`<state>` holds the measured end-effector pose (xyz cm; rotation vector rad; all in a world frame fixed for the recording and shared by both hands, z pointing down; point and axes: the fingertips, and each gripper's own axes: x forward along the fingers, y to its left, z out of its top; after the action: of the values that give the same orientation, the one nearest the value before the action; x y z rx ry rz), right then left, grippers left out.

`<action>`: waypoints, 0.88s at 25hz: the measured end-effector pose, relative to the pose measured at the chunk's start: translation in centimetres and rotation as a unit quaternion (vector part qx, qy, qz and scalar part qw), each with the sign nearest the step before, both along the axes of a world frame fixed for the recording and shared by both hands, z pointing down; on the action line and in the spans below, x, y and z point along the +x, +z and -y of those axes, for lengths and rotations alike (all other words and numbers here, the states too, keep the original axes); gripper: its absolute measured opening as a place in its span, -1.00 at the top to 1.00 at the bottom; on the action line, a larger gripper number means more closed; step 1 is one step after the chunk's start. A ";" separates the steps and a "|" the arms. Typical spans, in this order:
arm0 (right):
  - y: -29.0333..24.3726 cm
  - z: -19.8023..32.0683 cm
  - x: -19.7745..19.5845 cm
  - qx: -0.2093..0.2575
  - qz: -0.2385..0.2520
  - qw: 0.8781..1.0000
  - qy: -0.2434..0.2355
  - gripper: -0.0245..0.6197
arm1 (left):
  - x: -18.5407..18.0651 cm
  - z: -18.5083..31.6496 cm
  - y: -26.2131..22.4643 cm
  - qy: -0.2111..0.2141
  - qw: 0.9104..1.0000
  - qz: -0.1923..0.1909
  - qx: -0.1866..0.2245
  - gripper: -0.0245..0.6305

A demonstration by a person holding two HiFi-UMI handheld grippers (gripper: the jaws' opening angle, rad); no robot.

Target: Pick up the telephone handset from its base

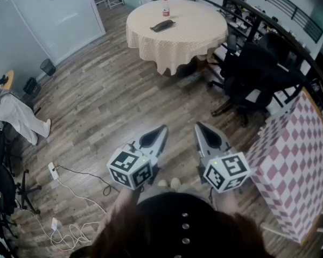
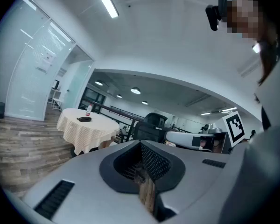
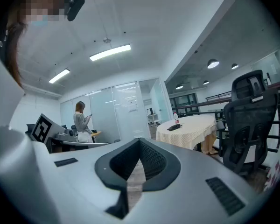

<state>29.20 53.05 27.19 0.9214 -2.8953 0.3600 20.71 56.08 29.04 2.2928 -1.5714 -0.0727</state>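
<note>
My left gripper (image 1: 161,130) is pressed together with nothing between its jaws. My right gripper (image 1: 199,128) looks the same, its tips meeting on nothing. Both are held level in front of me, side by side, aimed toward the round counter (image 1: 196,34) under its pale checked cloth.

The telephone (image 1: 162,26) is the dark flat thing lying on the round counter, I judge, towards its far side, with a small bottle (image 1: 166,6) standing just behind it. From here it is too small for me to tell the handset from its base.

So the pick-up has not begun; this is the approach. I am well apart from the round counter, with bare wooden floor (image 1: 102,98) between us. The next move calls for walking up to it, spreading one gripper, and coming down over the handset along its length so that the base stays put.

To the right of the round counter are black office chairs (image 1: 258,71) and a curved railing (image 1: 274,12). Nearer me on that side is a counter in pink-and-white checks (image 1: 299,160). Left of the round counter runs a glass wall (image 1: 54,15). A person (image 1: 16,117) stands far to its left, near cables (image 1: 70,198) trailing on the floor.
</note>
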 end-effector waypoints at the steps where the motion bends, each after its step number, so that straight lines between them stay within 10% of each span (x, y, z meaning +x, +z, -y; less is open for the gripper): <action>1: 0.0 0.0 0.1 -0.003 0.002 1.000 0.002 0.90 | 0.1 0.0 0.0 0.002 1.000 0.001 0.001 0.91; 22: 1.1 0.3 -4.3 -0.013 0.015 0.999 -0.030 0.90 | 1.4 1.8 0.5 0.053 0.999 0.002 0.006 0.91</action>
<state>24.91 52.79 28.26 0.8292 -2.9303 0.4091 22.15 54.30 29.59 2.3825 -1.4511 -0.0511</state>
